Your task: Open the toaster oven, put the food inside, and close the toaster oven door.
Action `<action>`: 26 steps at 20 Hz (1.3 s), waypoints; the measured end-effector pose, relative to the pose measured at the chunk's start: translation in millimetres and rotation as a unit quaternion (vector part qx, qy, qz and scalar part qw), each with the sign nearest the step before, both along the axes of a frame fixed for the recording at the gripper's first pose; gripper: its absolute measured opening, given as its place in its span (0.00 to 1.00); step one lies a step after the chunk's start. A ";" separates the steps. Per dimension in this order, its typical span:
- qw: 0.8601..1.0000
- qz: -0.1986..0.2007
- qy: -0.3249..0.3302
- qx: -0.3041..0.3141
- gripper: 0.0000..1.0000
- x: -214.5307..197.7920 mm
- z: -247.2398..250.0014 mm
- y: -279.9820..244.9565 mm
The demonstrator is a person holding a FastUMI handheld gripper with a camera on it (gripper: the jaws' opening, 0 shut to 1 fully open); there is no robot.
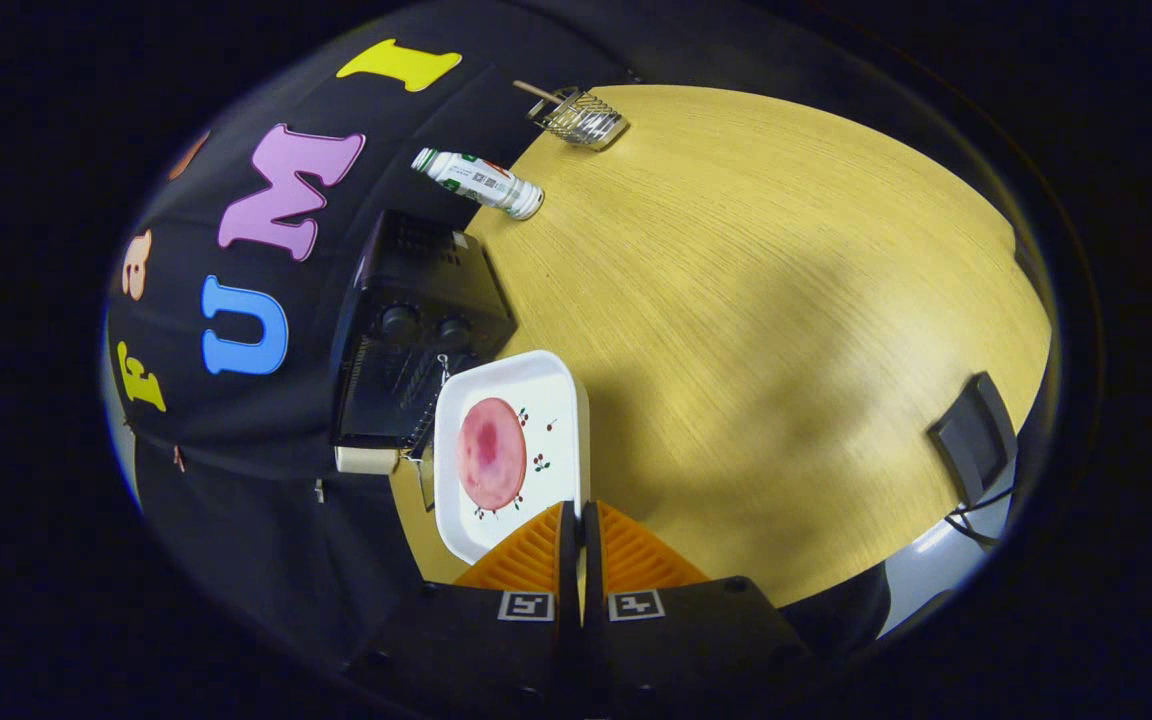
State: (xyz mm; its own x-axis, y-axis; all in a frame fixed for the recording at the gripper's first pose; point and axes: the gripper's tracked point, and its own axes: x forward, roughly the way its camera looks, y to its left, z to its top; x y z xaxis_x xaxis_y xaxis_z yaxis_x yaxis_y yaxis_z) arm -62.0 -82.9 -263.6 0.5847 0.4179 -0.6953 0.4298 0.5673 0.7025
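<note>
My gripper (pixel 581 525) is shut on the rim of a white square plate (pixel 546 400) with small cherry prints. A round pink slice of food (pixel 489 452) lies on the plate, just ahead of my fingers. Right beyond the plate stands the black toaster oven (pixel 416 300) against the booth wall, its two knobs (pixel 399 320) and a pale door handle (pixel 366 460) turned toward me. A wire rack (pixel 426 405) shows at the oven's front beside the plate's far edge. I cannot tell whether the door is open.
A white bottle (pixel 481 182) stands on the wooden table (pixel 786 300) beyond the oven. Further off is a wire basket (pixel 581 118) with a wooden stick in it. A black device (pixel 976 435) with a cable sits at the table's edge.
</note>
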 end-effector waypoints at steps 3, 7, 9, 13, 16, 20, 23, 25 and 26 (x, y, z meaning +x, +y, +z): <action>0.999 -0.025 -0.015 0.021 0.05 -11.9 20.5 30.5; 0.998 -0.038 -0.029 0.040 0.05 -19.7 42.1 77.0; 0.998 -0.032 -0.029 0.039 0.05 -20.7 48.6 97.3; 0.998 -0.019 -0.046 0.029 0.05 2.5 60.6 138.4; 0.998 -0.004 -0.059 0.026 0.05 41.3 58.8 163.1; 0.998 0.005 -0.046 0.037 0.05 86.0 38.6 192.1; 0.999 0.006 -0.031 0.034 0.05 116.0 12.0 197.5; 0.999 -0.004 -0.022 0.044 0.05 134.4 -0.2 198.1; 0.998 -0.014 -0.023 0.050 0.05 145.9 -4.4 197.9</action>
State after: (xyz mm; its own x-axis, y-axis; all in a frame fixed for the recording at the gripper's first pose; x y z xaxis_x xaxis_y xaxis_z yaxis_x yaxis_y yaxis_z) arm 83.9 115.0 -268.0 0.6279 0.4671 -0.6226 0.4097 0.4818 0.7746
